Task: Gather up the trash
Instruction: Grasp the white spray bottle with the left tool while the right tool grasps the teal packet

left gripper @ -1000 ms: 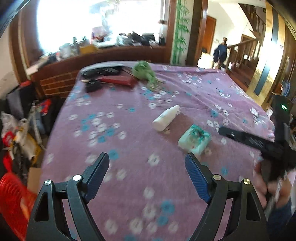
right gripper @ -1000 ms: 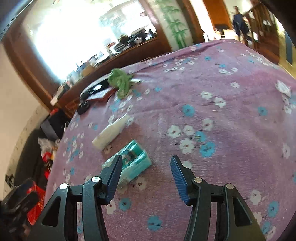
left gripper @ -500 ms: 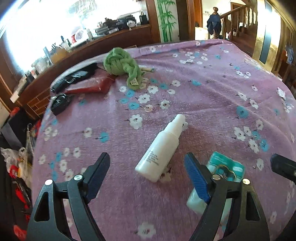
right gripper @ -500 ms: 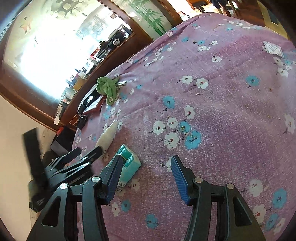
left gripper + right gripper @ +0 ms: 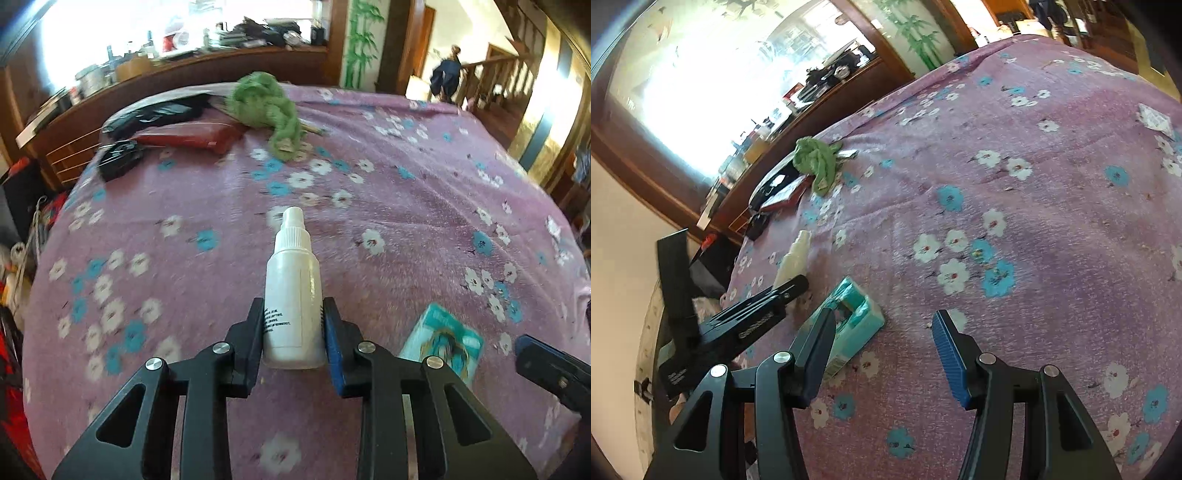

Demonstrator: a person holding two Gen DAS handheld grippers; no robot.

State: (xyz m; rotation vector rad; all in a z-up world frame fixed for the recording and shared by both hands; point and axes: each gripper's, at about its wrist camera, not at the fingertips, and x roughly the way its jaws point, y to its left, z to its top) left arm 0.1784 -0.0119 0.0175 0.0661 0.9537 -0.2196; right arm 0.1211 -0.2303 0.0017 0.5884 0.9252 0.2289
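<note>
Left tool (image 5: 293,332) advanced, jaws just closed, clamping white bottle (image 5: 293,295) base; nozzle ahead.

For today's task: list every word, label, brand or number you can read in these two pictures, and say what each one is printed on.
No text can be read for certain.
White bottle: dark lines of print on its label, too small and blurred to read.
Teal packet: a printed design, no legible words.
Left gripper: raised lettering on its side, too blurred to read.
Small white wrapper near the far edge: print too small to read.
</note>
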